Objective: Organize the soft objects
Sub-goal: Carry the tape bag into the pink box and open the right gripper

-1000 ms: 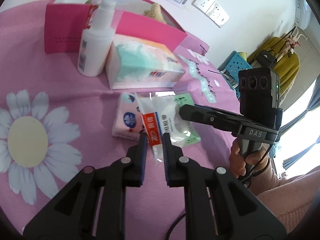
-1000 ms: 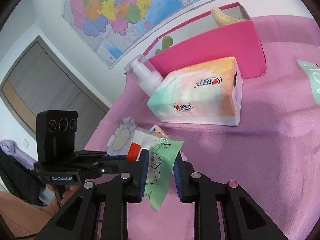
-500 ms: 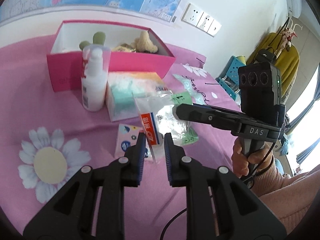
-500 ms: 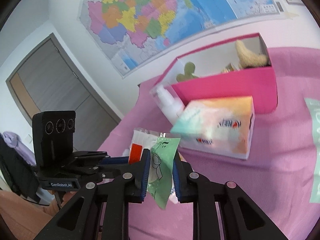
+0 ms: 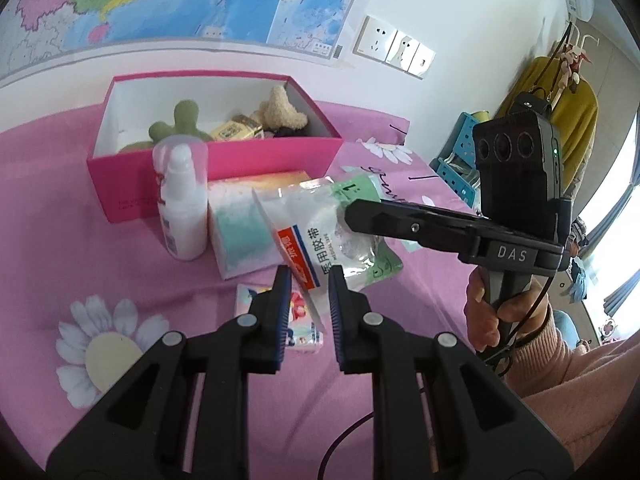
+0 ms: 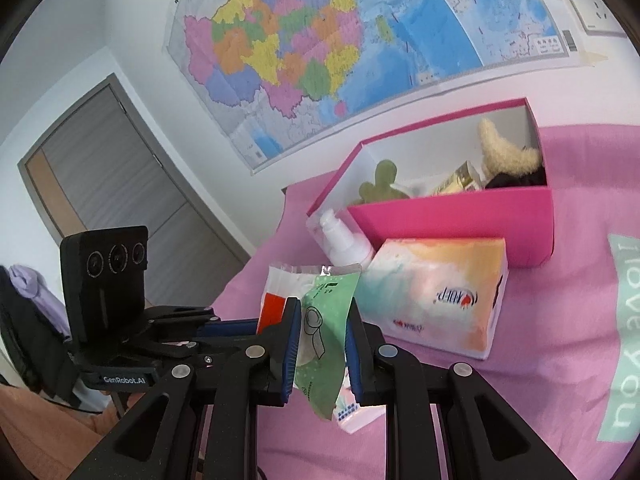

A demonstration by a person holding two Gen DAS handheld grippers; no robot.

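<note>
My left gripper (image 5: pixel 307 300) is shut on a clear medical tape packet (image 5: pixel 316 236) with a red and blue label. My right gripper (image 6: pixel 320 344) is shut on a green-backed packet (image 6: pixel 324 344), which also shows in the left wrist view (image 5: pixel 376 264). Both packets are held in the air above the pink cloth. The pink box (image 5: pixel 224 156) holds a green plush (image 5: pixel 176 124), a beige plush (image 5: pixel 282 114) and a small carton. It also shows in the right wrist view (image 6: pixel 452 224).
A white pump bottle (image 5: pixel 182 204) and a pastel tissue box (image 5: pixel 244 228) stand in front of the pink box. A small tissue pack (image 5: pixel 298 328) lies on the cloth below my left gripper. A map covers the wall behind.
Both grippers have lifted their packets up off the cloth. The views have tilted up, so the inside of the pink box now shows.
</note>
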